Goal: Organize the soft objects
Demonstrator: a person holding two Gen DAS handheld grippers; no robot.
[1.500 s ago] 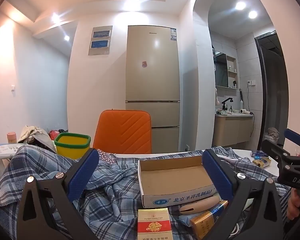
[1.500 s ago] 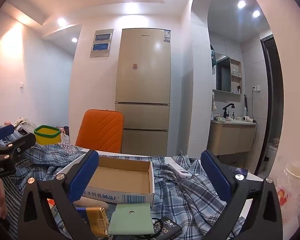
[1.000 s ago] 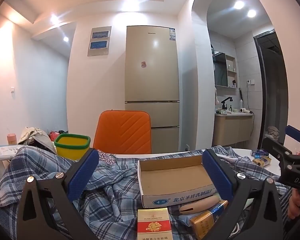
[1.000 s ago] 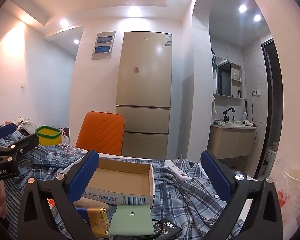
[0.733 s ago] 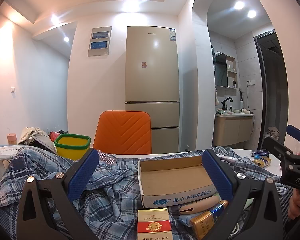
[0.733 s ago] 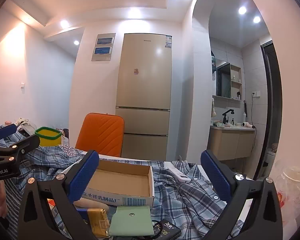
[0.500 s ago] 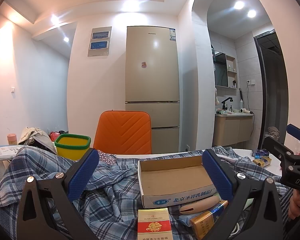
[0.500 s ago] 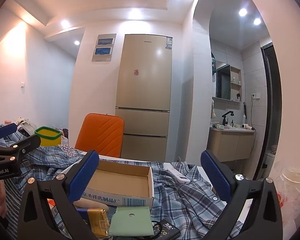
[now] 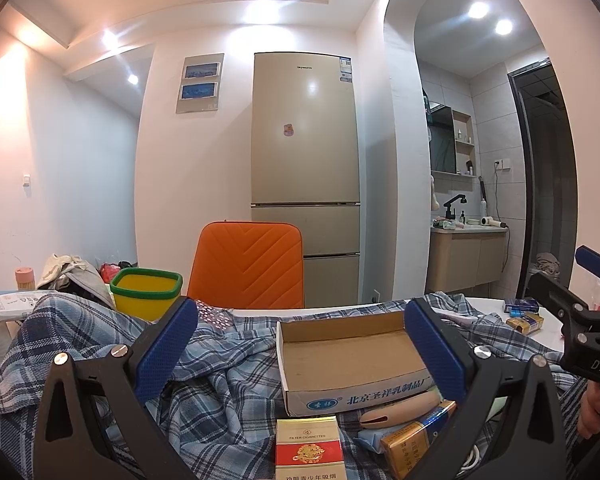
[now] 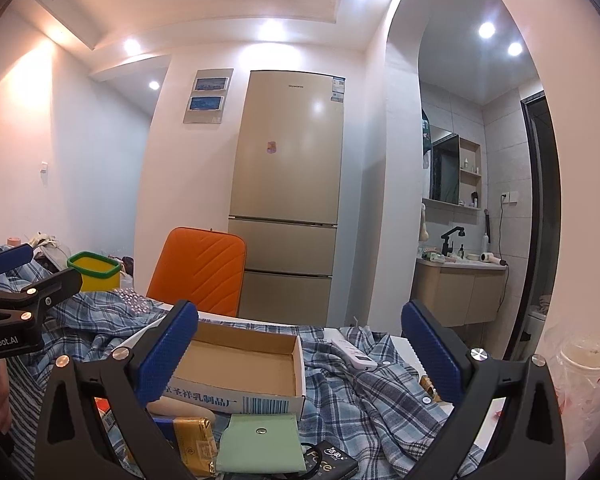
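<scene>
A crumpled blue plaid shirt point(image 9: 216, 384) covers the table; it also shows in the right wrist view point(image 10: 364, 396). An empty open cardboard box point(image 9: 352, 356) sits on it, also seen in the right wrist view point(image 10: 240, 368). A pale green soft pouch point(image 10: 262, 442) lies in front of the box. My left gripper point(image 9: 300, 344) is open and empty, held above the shirt and box. My right gripper point(image 10: 298, 344) is open and empty, above the box and pouch. Each gripper shows at the other view's edge.
Cigarette packs point(image 9: 310, 450), a beige tube point(image 9: 400, 408), a white remote point(image 10: 352, 354) and a black item point(image 10: 332, 462) lie around the box. A yellow bin with a green rim point(image 9: 146, 292) and an orange chair point(image 9: 248, 264) stand behind. A plastic cup point(image 10: 584, 364) is at right.
The right wrist view has tilted slightly upward. The left gripper has barely moved. Both grippers stay open.
</scene>
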